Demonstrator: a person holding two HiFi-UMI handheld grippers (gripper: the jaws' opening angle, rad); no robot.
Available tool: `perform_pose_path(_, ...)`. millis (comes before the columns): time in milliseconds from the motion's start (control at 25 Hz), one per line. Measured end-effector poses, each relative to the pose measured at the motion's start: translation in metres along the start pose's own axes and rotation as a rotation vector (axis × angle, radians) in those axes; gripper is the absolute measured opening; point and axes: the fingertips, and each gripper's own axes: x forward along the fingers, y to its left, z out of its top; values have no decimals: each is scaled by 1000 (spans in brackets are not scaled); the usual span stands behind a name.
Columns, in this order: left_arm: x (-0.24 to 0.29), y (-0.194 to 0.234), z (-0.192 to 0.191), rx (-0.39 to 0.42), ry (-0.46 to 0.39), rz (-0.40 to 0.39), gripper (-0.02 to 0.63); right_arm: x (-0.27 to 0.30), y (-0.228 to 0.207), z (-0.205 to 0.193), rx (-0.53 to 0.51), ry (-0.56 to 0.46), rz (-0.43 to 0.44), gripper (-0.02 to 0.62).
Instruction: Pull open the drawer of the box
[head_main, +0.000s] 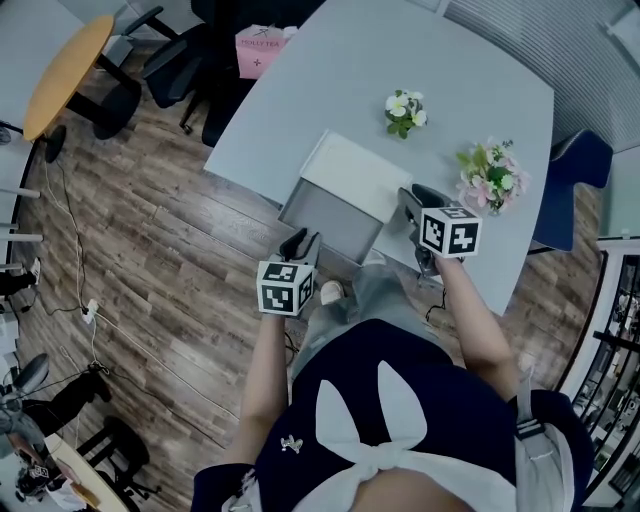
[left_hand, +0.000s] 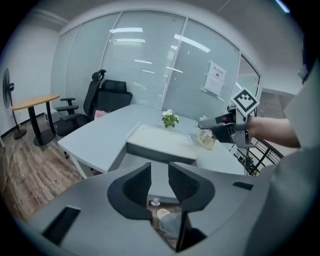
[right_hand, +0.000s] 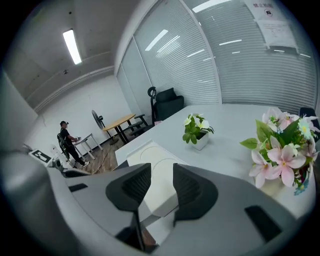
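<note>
Both hand-held grippers were released at this point, nothing held in either one. The left hand-held gripper (head_main: 300, 243) had its jaws a bit apart, and in its own view only the drawer (left_hand: 150, 172) and some floor showed through the gap. The right hand-held gripper (head_main: 413, 201) also had its jaws apart, with just the white top of the box (right_hand: 157, 172) visible past them.

The box (head_main: 355, 172) sat at the near edge of the bench (head_main: 400, 60), long side running along that edge. The drawer (head_main: 330, 222) stuck out of the front face toward the person and hung past the bench edge over the floor, so it looked already pulled a good way out.

What mattered for the next move was this: the drawer slid straight toward the person, square to the box's long side. The left hand-held gripper was the closer one, just in front of the drawer's front edge near its left corner, apparently not touching it. The right one sat off to the side, by the right end of the box over the bench. Any further pull would probably fall to the left, straight back toward the body.
</note>
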Motion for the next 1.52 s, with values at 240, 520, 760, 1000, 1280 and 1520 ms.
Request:
perform_pose_path(240, -14, -10, 41, 17, -97, 42, 110, -19, 34, 3, -78, -47, 34, 116)
perform_pose_path(520, -25, -39, 70, 56, -166, 3, 64, -37, 62, -1, -106, -86, 63, 89)
perform_pose_path(760, -29, -61, 73, 98, -161, -19, 34, -52, 76, -3, -146, -121, 70, 6)
perform_pose_path(1000, -31, -76, 70, 39, -154, -44, 26, -65, 92, -11, -173, -136, 101, 3)
perform_pose_path(1280, -33, -90, 67, 60, -154, -66, 25, -76, 105, -22, -233, -125, 120, 2)
perform_pose_path(1520, -41, -97, 64, 66, -159, -82, 25, -83, 112, -29, -269, -108, 103, 2)
